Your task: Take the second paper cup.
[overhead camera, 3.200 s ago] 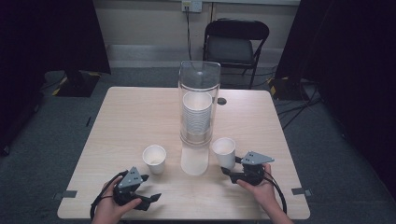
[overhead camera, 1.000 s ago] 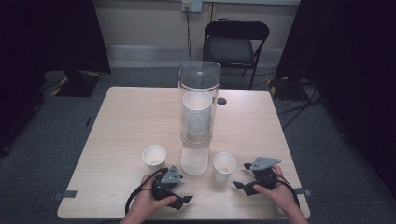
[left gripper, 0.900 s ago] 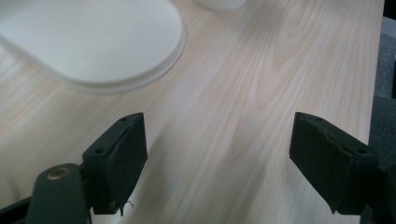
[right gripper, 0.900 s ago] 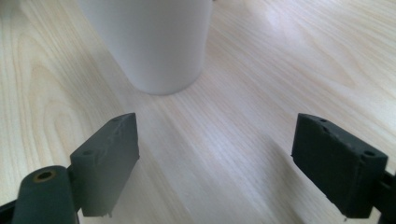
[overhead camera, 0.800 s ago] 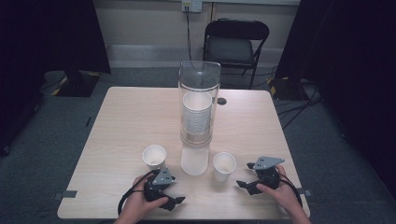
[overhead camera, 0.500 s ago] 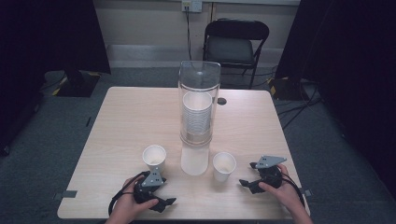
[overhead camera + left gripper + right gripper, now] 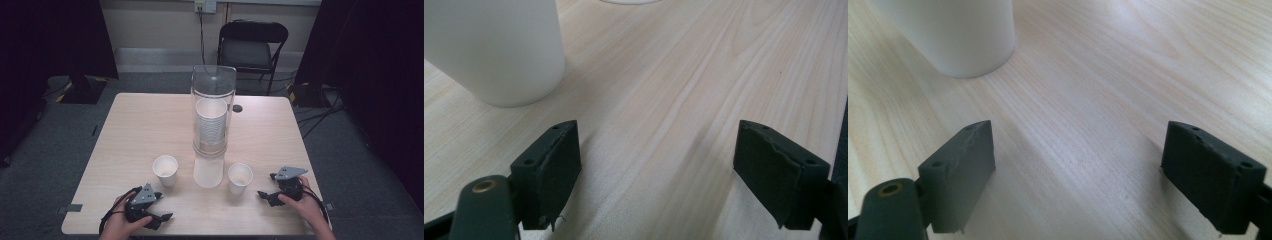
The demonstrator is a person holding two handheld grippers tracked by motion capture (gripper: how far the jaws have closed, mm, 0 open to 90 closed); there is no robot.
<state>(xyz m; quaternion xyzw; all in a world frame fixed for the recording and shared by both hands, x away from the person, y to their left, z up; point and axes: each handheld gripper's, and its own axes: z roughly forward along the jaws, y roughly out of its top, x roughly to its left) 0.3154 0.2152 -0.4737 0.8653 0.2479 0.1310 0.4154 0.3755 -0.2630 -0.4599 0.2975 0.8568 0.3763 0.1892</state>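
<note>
A tall clear tube (image 7: 213, 100) stands on a white base (image 7: 208, 172) at the table's middle, with a stack of white cups (image 7: 211, 125) inside it. Two loose white paper cups stand upright beside the base: the left cup (image 7: 165, 170) and the right cup (image 7: 240, 178). My left gripper (image 7: 162, 206) rests open near the front edge, below the left cup. That cup (image 7: 499, 50) rises ahead of its left jaw, with bare wood between the jaws. My right gripper (image 7: 266, 185) is open to the right of the right cup (image 7: 953, 35), holding nothing.
A black folding chair (image 7: 252, 45) stands behind the wooden table (image 7: 145, 125). A small dark round mark (image 7: 237, 108) lies right of the tube. Cables run over the grey floor at the right. Dark curtains hang on both sides.
Over the last second my left gripper slid left along the front edge, away from the tube's base. The right gripper drew a little to the right, away from the right cup.
</note>
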